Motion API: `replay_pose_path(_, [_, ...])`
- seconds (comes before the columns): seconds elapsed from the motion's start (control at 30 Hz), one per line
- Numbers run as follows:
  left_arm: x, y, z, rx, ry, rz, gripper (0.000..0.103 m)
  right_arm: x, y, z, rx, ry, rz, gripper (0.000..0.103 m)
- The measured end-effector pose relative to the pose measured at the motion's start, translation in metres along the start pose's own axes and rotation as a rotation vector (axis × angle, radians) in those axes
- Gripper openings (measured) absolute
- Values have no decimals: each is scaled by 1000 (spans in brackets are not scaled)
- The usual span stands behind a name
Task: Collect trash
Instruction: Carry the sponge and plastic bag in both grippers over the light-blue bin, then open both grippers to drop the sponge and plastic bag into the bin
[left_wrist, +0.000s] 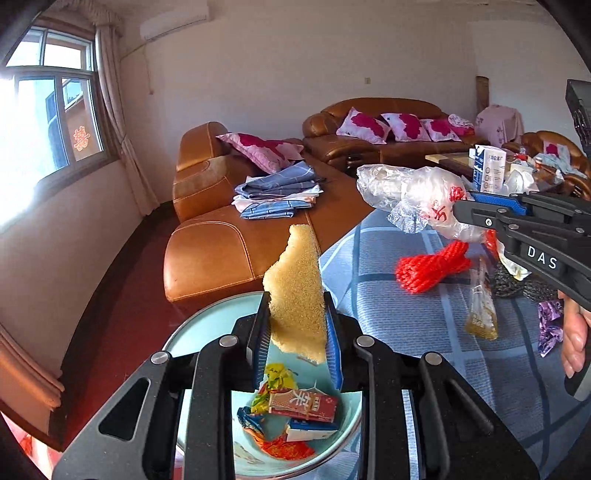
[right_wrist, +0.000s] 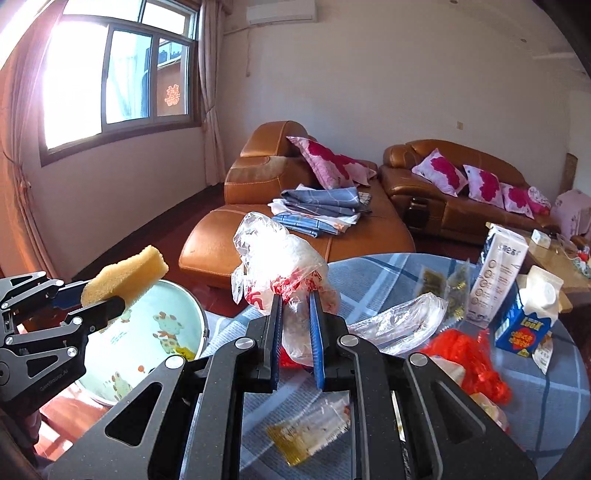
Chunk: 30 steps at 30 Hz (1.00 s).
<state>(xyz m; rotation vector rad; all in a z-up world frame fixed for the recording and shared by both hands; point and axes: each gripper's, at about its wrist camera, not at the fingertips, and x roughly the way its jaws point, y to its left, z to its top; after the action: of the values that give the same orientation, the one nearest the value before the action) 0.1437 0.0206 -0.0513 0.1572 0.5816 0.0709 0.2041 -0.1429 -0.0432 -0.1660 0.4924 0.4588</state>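
Observation:
My left gripper (left_wrist: 295, 295) is shut on a yellow sponge (left_wrist: 295, 288) and holds it above a light-blue basin (left_wrist: 199, 325) that has wrappers and small boxes in it. It also shows in the right wrist view (right_wrist: 110, 291), with the sponge (right_wrist: 125, 275) over the basin (right_wrist: 147, 332). My right gripper (right_wrist: 295, 295) is shut on a crumpled clear plastic bag with red print (right_wrist: 280, 258), lifted above the table. In the left wrist view that bag (left_wrist: 413, 192) hangs from the right gripper (left_wrist: 465, 206).
A blue plaid tablecloth (right_wrist: 388, 273) carries a red net bag (right_wrist: 469, 354), a clear wrapper (right_wrist: 399, 317), sauce sachets (right_wrist: 306, 435), a white carton (right_wrist: 495, 273) and a blue carton (right_wrist: 524, 317). Red rope (left_wrist: 432, 266) lies on it. Brown sofas (right_wrist: 295, 236) stand behind.

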Motion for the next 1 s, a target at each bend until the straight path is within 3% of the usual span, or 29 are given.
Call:
replay_pose_path(0.17, [1,20,-7,-10,4,54,26,14,12,4,-17,-23,29,14])
replay_pose_path(0.6, [6,46,-25,5,55,165,26,33,42,-9,-130,15,105,14])
replay_pose_path(1.0, [14,57,-35,2,99,187,26,39,50,-9,-166,54,203,14])
